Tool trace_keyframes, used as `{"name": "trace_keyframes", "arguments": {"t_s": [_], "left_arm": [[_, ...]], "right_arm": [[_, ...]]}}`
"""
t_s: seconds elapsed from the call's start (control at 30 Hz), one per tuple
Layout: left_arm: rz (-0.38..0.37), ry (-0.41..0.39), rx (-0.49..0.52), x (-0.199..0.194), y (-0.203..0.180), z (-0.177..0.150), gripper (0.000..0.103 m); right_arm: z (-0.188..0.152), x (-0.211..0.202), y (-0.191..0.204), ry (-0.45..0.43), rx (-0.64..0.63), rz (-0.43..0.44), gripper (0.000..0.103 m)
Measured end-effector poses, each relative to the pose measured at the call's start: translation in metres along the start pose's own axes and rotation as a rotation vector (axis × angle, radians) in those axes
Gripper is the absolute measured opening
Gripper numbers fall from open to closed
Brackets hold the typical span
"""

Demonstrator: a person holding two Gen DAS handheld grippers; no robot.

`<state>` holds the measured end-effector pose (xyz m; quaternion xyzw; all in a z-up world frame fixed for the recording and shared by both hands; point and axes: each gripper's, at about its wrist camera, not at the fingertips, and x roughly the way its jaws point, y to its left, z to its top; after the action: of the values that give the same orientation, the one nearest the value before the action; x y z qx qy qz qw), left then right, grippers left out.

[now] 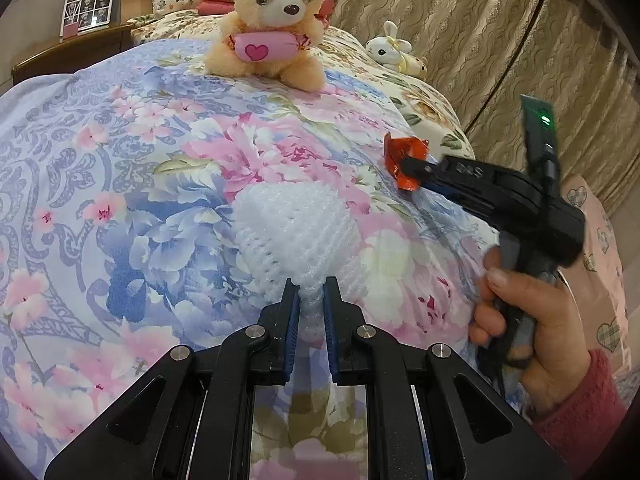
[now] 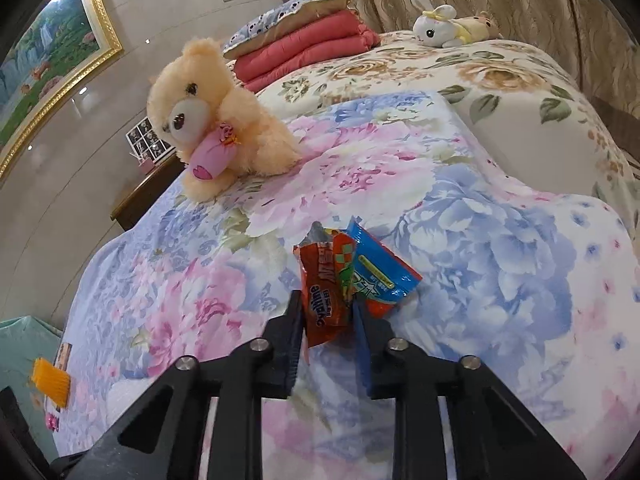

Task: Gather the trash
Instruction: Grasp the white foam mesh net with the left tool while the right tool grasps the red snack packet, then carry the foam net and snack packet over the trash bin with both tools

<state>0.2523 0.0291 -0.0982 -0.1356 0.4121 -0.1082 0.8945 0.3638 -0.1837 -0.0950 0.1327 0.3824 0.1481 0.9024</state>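
Nearest, the left gripper (image 1: 311,286) is clenched on the pinched neck of a white foam net (image 1: 298,228) that lies mid-bed on the floral quilt (image 1: 120,168); the thin neck could slip out or tear when lifted. Beyond it, toward the quilt's right edge, the right gripper (image 2: 326,300) grasps an orange wrapper (image 2: 326,288), with 1 blue wrapper (image 2: 380,276) beside it. That glossy foil is caught only by its end, so it could slide free, and a swing might knock the teddy bear (image 1: 272,24) further up the bed.

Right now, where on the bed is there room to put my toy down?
There is bare quilt between the teddy bear and the snack wrappers, and more flowered sheet in front of the bunny. It is crowded around the wrappers and the white foam net, where both grippers work.
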Motion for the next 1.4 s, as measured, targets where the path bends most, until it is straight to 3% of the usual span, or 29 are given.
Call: {"name": "trace_keyframes", "arguments": {"t_s": [0.3, 0.77, 1.07, 1.4], "left_arm": [[0.006, -0.004, 0.005, -0.019, -0.012, -0.015, 0.011], [-0.043, -0.008, 0.112, -0.052, -0.066, -0.051, 0.011], [-0.095, 0.020, 0.197, -0.051, -0.113, -0.065, 0.011], [-0.116, 0.043, 0.280, -0.046, -0.156, -0.076, 0.011]], "right_arm": [[-0.046, -0.066, 0.004, -0.004, -0.013, 0.075, 0.015], [-0.119, -0.165, -0.014, -0.037, 0.059, 0.071, 0.015], [-0.140, -0.217, -0.037, -0.086, 0.098, 0.024, 0.015], [-0.151, -0.248, -0.069, -0.105, 0.137, -0.029, 0.015]]}}
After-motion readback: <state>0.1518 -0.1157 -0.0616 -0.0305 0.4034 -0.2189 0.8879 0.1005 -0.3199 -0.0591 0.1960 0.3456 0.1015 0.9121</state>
